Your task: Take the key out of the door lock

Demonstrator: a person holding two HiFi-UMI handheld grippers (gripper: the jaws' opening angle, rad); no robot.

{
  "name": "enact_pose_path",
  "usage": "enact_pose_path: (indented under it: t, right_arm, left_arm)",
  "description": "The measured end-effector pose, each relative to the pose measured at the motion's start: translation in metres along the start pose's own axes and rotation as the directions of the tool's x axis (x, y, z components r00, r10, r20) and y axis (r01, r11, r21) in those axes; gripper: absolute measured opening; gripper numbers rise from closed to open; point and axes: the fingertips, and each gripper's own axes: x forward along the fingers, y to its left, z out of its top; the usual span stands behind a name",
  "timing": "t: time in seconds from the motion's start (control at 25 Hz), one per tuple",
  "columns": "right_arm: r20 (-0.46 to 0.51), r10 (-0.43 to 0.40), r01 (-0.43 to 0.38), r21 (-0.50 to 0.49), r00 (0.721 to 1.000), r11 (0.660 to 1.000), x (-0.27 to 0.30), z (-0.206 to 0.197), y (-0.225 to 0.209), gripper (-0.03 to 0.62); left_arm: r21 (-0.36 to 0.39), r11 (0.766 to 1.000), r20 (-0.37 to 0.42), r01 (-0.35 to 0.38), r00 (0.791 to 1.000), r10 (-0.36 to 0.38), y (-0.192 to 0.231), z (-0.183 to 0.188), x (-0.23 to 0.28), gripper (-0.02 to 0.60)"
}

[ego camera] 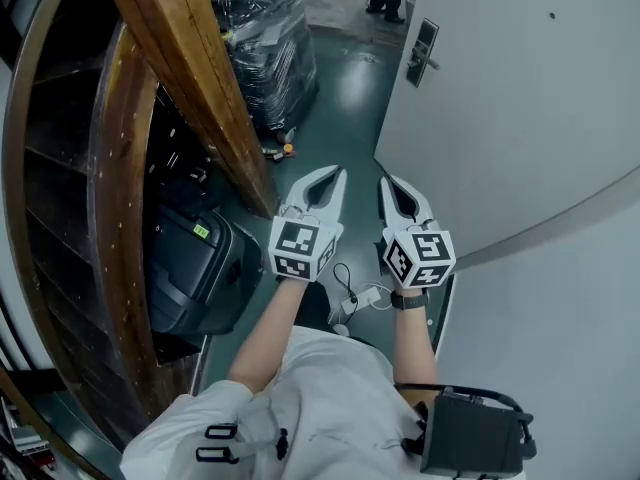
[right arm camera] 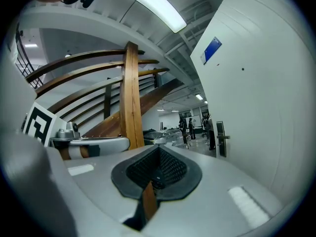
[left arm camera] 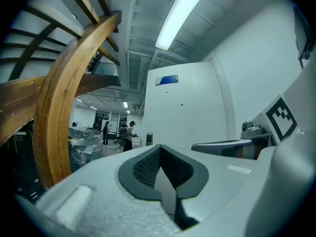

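Here, at the left, a wooden stair beam point(ego camera: 190, 68) slants over a dark suitcase point(ego camera: 195, 268). My left gripper point(ego camera: 335, 171) points level, its jaws pressed together on nothing. My right gripper point(ego camera: 384, 181), just beside it, is likewise closed and empty. Well ahead on the white door point(ego camera: 520, 98), the door lock point(ego camera: 423, 53) is a dark upright plate with a silver lever handle. The key is too small to make out.
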Motion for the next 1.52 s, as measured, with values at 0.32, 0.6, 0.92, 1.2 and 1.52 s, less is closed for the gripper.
enact_pose_path:
  t: [0.32, 0.6, 0.92, 1.2, 1.52]
  right_arm:
    - [0.021, -0.088, 0.088, -0.006, 0.996, 0.996, 0.142, 0.02, -0.074, 0.005]
    - [0.049, -0.131, 0.132, -0.015, 0.99, 0.991, 0.254, 0.054, -0.113, 0.005]
    - [0.034, -0.187, 0.188, -0.019, 0.982, 0.982, 0.323, 0.07, -0.182, 0.005]
    - [0.062, -0.217, 0.219, -0.021, 0.974, 0.976, 0.377, 0.089, -0.29, 0.005]
    - [0.045, -0.286, 0.285, 0.036, 0.957, 0.958, 0.402, 0.09, -0.382, 0.005]
  left_arm:
    - [0.02, 0.995, 0.03, 0.101, 0.994, -0.102, 0.085, 0.004, 0.133, 0.002]
    - [-0.006, 0.986, 0.068, 0.169, 0.983, -0.168, 0.168, 0.034, 0.24, 0.002]
    - [-0.052, 0.956, 0.027, 0.287, 0.958, -0.286, 0.177, 0.017, 0.356, 0.002]
    - [-0.005, 0.947, 0.024, 0.322, 0.946, -0.322, 0.172, 0.021, 0.492, 0.002]
    - [0.004, 0.929, -0.025, 0.37, 0.929, -0.37, 0.159, 0.011, 0.586, 0.002]
